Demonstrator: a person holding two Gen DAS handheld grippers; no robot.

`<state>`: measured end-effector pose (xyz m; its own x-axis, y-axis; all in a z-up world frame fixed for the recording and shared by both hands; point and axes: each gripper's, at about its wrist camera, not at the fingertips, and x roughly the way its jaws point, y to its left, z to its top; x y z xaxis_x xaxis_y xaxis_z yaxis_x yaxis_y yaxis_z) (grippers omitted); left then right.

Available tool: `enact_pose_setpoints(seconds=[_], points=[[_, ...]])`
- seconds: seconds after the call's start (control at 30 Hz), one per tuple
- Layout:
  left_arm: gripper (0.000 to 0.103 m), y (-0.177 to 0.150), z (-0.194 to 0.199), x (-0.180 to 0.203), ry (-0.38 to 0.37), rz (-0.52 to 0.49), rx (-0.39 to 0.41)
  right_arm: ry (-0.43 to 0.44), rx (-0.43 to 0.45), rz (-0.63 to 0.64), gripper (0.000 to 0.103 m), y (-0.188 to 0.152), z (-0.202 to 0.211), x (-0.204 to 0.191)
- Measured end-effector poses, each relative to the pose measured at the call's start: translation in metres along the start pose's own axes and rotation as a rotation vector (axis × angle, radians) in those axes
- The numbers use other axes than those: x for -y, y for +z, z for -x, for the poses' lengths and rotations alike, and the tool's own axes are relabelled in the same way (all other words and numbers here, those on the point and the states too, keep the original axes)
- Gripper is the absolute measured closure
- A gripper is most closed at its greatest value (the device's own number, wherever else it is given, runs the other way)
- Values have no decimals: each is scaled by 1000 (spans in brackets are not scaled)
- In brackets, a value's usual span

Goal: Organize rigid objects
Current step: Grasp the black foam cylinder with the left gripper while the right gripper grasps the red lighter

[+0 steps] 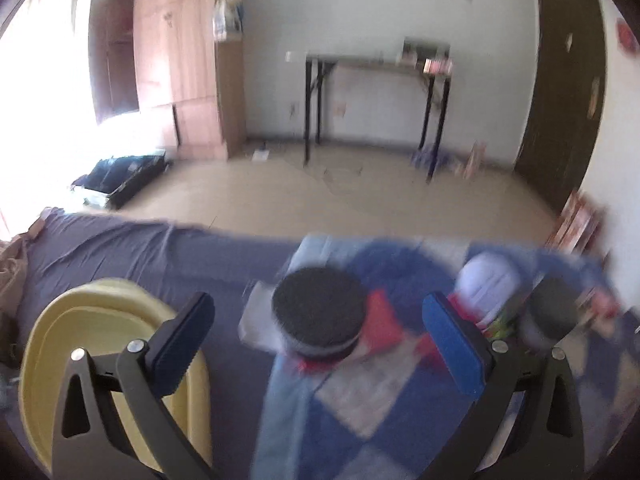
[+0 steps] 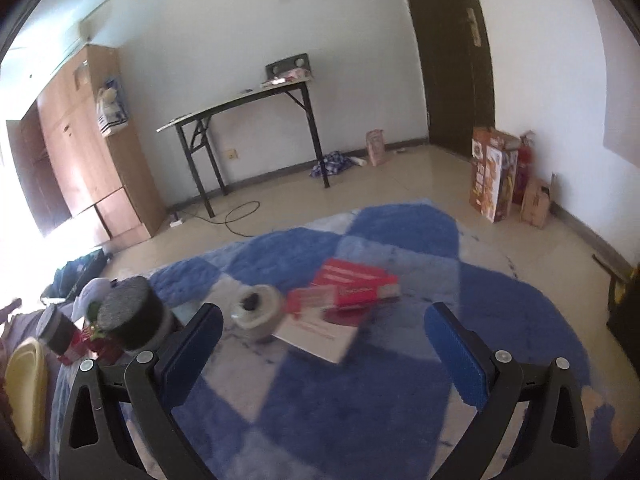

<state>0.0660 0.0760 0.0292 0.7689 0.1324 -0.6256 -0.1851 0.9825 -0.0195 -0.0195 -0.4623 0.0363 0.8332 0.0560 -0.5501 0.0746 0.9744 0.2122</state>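
Both grippers gaped empty; the left gripper (image 1: 320,344) faced the black-lidded jar (image 1: 319,314), best centred between its fingers before closing toward the yellow tray (image 1: 44,344)

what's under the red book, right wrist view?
The red book lies on a white booklet, on the blue checked rug. Whatever it covers beyond that is hidden.

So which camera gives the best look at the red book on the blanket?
The right wrist view. The red book lies sharp and unobstructed on the blue checkered blanket, ahead of the open right claw. The left wrist view is motion-blurred; only red patches show behind the black-lidded jar.
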Motion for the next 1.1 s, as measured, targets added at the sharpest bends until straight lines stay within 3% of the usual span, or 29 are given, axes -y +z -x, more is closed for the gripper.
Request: enact_pose_setpoints(seconds=[0.1, 0.17, 0.27, 0.37, 0.47, 0.57, 0.77, 1.1], points=[[0, -2, -5, -10, -118, 61, 53, -20, -21, 27, 0, -6, -11, -1], [0, -4, -13, -17, -160, 91, 12, -11, -32, 58, 0, -6, -19, -9], [0, -6, -16, -24, -119, 101, 43, -47, 14, 116, 0, -5, -23, -18], [0, -10, -28, -31, -95, 114, 9, -181, 82, 80, 0, -3, -33, -2], [0, -11, -33, -32, -101, 129, 2, -81, 48, 52, 0, 4, -44, 7], [0, -12, -30, -31, -145, 144, 9, -59, 56, 106, 0, 9, -50, -3], [0, -12, -29, -25, -141, 139, 7, -118, -8, 203, 0, 4, -74, -15], [0, -16, -41, -20, -124, 112, 12, -127, -44, 122, 0, 10, -95, -6]])
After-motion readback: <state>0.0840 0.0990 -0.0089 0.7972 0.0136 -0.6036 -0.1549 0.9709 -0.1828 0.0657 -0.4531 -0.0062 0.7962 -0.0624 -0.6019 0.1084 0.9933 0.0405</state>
